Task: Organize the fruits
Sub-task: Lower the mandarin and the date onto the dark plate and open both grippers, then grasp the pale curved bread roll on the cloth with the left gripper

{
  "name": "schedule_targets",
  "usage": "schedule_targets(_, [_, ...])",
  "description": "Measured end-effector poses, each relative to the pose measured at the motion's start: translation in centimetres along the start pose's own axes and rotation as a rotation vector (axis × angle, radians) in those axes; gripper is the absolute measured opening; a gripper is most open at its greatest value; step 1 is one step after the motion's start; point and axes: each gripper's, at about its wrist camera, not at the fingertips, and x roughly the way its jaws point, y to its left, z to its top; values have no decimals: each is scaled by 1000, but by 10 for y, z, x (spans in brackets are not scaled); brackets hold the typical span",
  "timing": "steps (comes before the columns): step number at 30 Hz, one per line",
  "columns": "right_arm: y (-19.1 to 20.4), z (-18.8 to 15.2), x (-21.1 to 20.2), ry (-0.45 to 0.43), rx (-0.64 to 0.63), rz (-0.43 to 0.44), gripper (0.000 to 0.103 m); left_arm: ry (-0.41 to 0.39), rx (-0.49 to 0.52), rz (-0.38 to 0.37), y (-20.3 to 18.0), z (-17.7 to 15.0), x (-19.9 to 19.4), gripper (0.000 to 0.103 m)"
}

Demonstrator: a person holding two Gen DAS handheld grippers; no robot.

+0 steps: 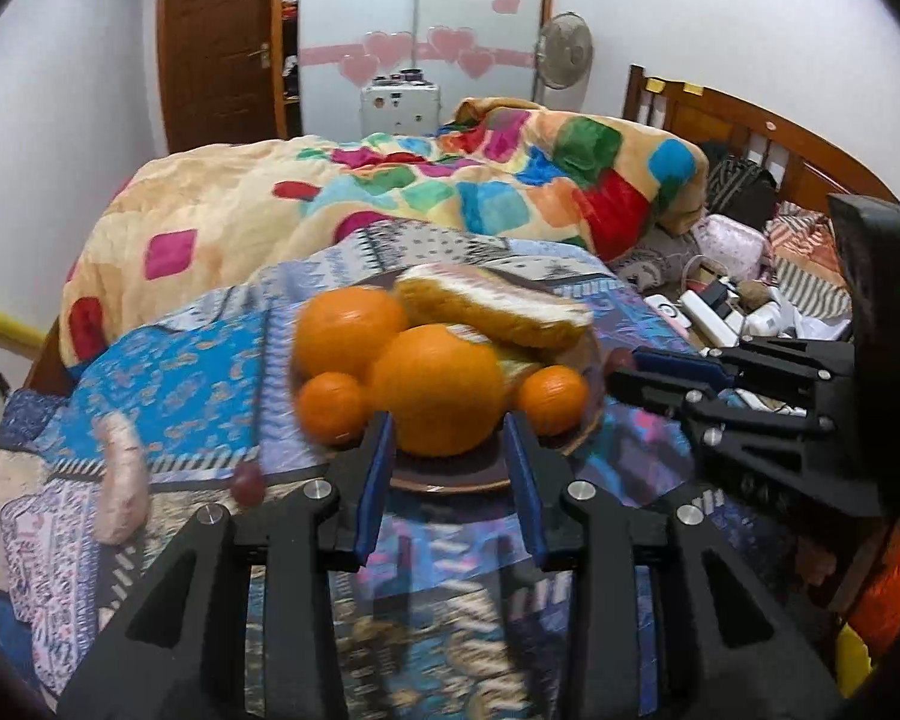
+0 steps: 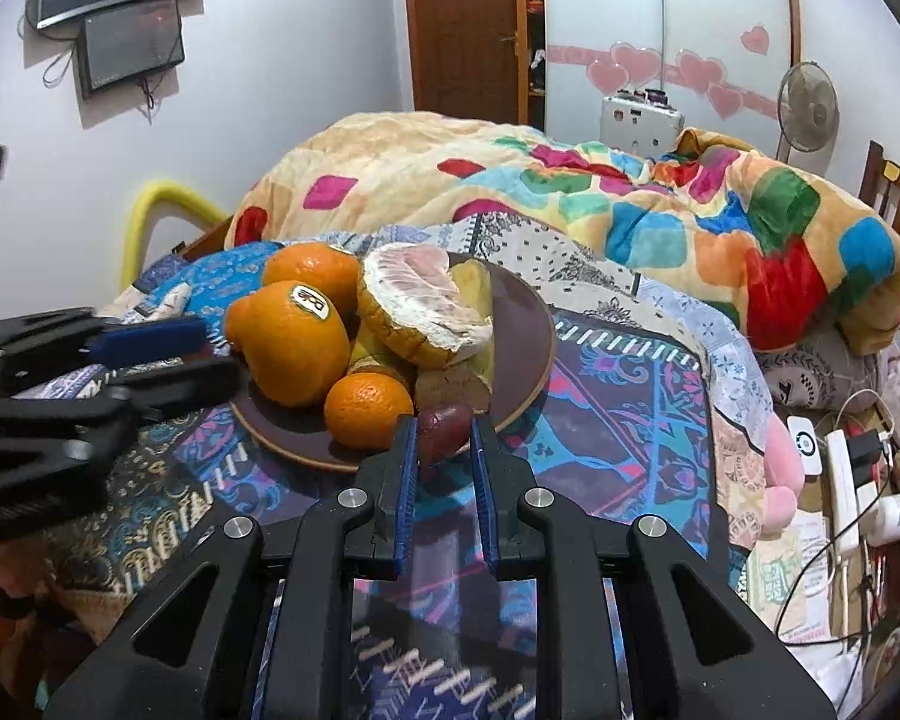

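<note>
A brown plate (image 2: 528,324) on the patterned bedspread holds several oranges and pomelo pieces (image 2: 426,306). In the left wrist view the plate (image 1: 450,480) is just ahead of my left gripper (image 1: 447,426), whose jaws are open on either side of a large orange (image 1: 435,390), not gripping it. A dark red grape (image 1: 247,483) lies on the cloth to the left. My right gripper (image 2: 444,429) is shut on a dark red grape (image 2: 441,429) at the plate's near rim. It also shows in the left wrist view (image 1: 621,369), with the grape (image 1: 619,358) at its tip.
A pale ginger-like root (image 1: 120,480) lies on the cloth at left. A colourful quilt (image 1: 390,198) is heaped behind the plate. Chargers and cables (image 2: 846,468) clutter the right side by the wooden headboard (image 1: 750,120).
</note>
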Motion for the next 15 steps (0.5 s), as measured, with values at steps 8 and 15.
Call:
schedule_targets(8, [1,2,14,37,-14,-24,17,0,-54,61,40,-11,-6,44])
schedule_targets(15, [2,2,15,49,-26,-45,25,12,-97,110,71,-22,-14,47])
